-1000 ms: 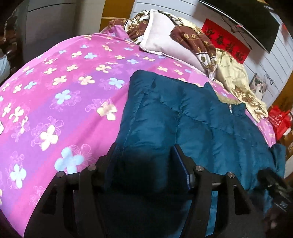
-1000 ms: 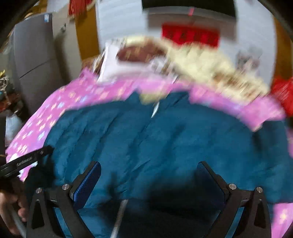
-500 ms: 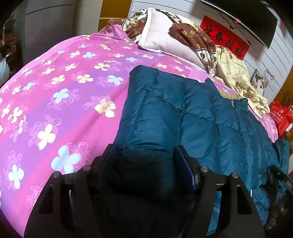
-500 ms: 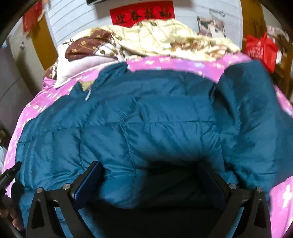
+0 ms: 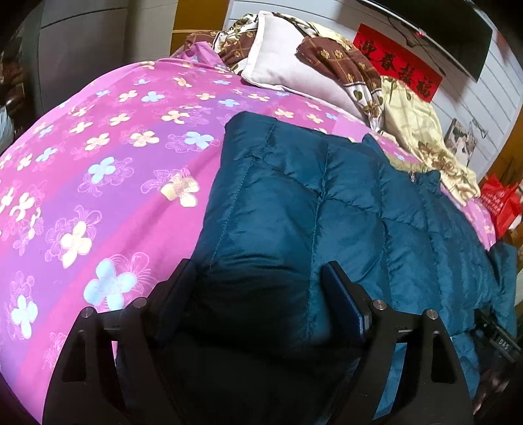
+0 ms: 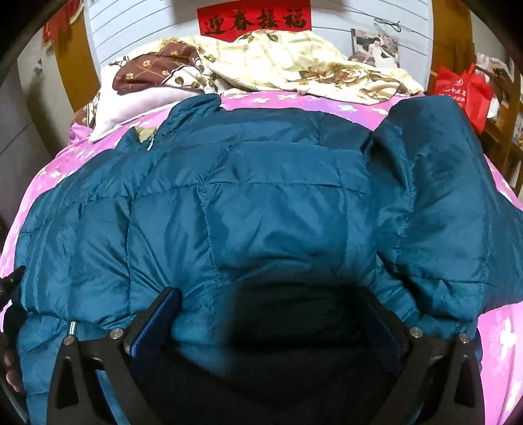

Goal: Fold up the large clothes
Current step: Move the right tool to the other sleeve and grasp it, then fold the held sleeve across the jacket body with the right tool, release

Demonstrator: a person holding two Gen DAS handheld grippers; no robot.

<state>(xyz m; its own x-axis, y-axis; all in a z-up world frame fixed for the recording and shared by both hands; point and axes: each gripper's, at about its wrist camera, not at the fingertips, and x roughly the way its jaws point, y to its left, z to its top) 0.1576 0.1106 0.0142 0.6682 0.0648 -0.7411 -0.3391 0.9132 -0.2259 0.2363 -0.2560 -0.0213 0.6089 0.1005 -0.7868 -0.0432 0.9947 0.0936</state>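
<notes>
A large teal quilted down jacket lies spread on a pink flowered bed sheet. My left gripper is open, its jaws wide apart around the jacket's near left hem, fabric bulging between them. In the right wrist view the jacket fills the middle, with one sleeve folded up at the right. My right gripper is open, jaws wide, with the jacket's near edge between them. The left gripper's edge shows at the far left.
A white pillow and a brown and cream patterned quilt lie at the bed's head against a wall with a red banner. A red bag stands at the right. A grey cabinet is at the left.
The right gripper swung from a blurred high view down to the jacket's near right hem. The left gripper stayed at the left hem, edging slightly closer. Both jaws stayed open.
</notes>
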